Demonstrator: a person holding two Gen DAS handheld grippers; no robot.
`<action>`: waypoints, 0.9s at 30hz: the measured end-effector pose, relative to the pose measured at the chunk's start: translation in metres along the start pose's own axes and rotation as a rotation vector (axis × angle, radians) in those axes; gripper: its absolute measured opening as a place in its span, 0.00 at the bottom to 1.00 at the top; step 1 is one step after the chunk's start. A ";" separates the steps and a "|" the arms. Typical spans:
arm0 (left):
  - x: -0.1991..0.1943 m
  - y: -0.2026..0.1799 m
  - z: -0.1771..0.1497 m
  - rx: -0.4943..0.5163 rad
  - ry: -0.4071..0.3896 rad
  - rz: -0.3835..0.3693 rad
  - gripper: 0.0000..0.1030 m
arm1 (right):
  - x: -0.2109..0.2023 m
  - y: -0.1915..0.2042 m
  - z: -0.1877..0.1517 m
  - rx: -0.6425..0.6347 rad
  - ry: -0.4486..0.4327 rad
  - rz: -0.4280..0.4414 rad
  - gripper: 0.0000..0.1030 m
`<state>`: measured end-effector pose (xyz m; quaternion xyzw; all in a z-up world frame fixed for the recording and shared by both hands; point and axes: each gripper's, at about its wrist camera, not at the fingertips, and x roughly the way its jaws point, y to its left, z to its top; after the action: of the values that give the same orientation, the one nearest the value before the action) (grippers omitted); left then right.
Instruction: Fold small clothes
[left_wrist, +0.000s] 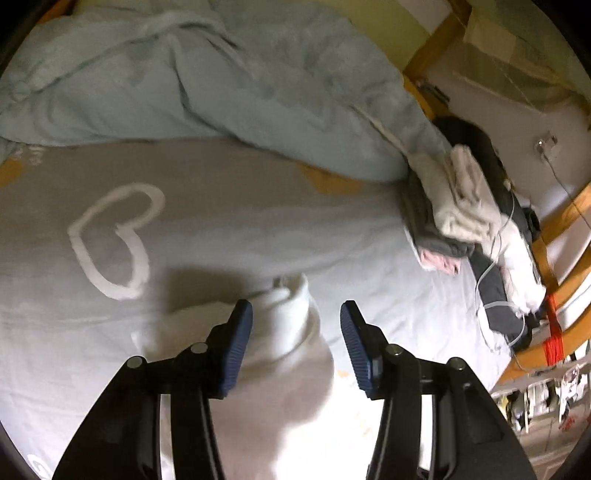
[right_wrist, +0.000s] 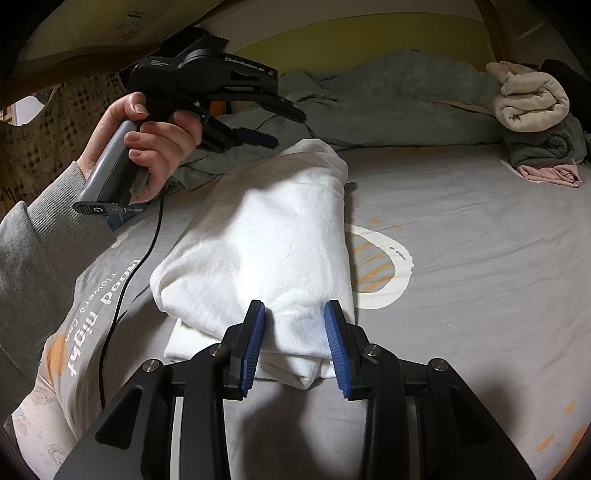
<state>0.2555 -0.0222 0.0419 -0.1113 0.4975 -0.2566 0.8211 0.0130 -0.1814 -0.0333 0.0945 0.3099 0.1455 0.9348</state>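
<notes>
We see the folded white garment (right_wrist: 273, 236) lying on the grey bedsheet (right_wrist: 480, 258), its near corner between the blue pads (right_wrist: 255, 343) of the right gripper (right_wrist: 295, 345), which press on it from both sides. The left gripper (left_wrist: 295, 343) hangs above the garment's far end, jaws parted and empty (the cloth below is blurred). Beyond it bunches a pale blue duvet (left_wrist: 221, 81); to the right of both grippers sits a pile of folded clothes (right_wrist: 535, 122)
</notes>
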 end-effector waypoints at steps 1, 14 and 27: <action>0.006 -0.001 -0.001 0.008 0.017 0.040 0.46 | 0.000 0.000 0.000 0.001 0.000 0.002 0.34; 0.012 0.020 0.010 -0.054 -0.027 0.137 0.05 | -0.001 0.002 0.000 -0.006 -0.004 -0.006 0.34; -0.062 -0.017 -0.034 0.157 -0.365 0.389 0.43 | -0.001 -0.005 0.002 0.030 0.001 0.021 0.35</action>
<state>0.1970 -0.0014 0.0800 0.0057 0.3319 -0.1076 0.9371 0.0145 -0.1869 -0.0331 0.1114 0.3117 0.1507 0.9315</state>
